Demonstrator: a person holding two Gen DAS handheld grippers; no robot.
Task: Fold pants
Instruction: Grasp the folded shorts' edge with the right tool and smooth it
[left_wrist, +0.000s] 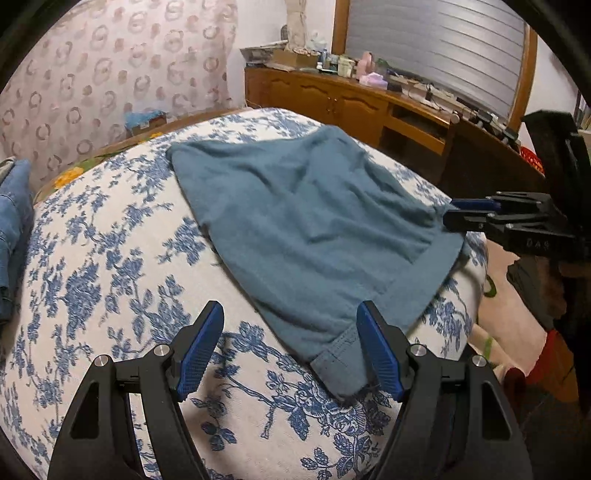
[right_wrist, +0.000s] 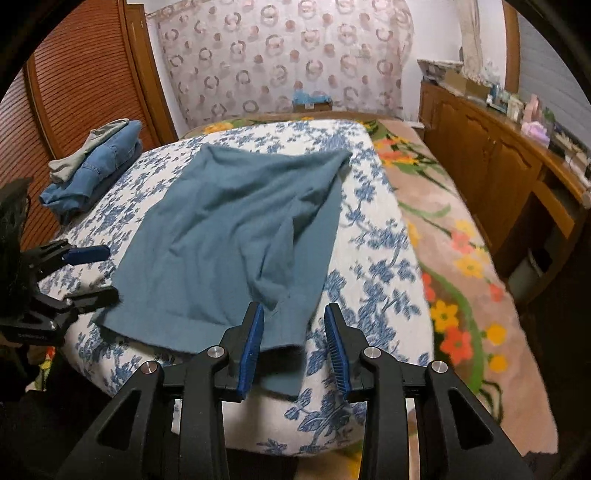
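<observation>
Pants (left_wrist: 306, 236) of teal knit lie spread across the blue-flowered bedspread (left_wrist: 110, 280), folded over at least once by the look of the doubled layers, with wrinkles down the middle. From the left wrist camera, the left gripper (left_wrist: 291, 354) hangs just above the near corner, jaws wide and holding nothing; the hem corner lies beside the right-hand pad (left_wrist: 380, 358), overlapped by it in the picture, though contact cannot be told. At the right edge of this view the right gripper (left_wrist: 454, 212) shows side-on at the cloth's far hem, and whether cloth lies between its fingers cannot be read here. A wooden dresser (left_wrist: 351, 99) crowded with small items runs behind the bed.

From the right wrist camera, the right gripper (right_wrist: 295, 347) is parted, narrower than the other, over the other near corner of the pants (right_wrist: 236, 229); the hem lies between and below the pads, not pinched. The left gripper (right_wrist: 99, 269) appears at the left, straddling the cloth's edge with its fingers apart. Only this view shows a stack of folded jeans (right_wrist: 96, 166) at the bed's far left, a slatted wooden door (right_wrist: 74, 92) and a flowered blanket (right_wrist: 454, 258) under the bedspread.

My judgement: an early fold is in, both corners are about to be taken, and the final folds remain.
</observation>
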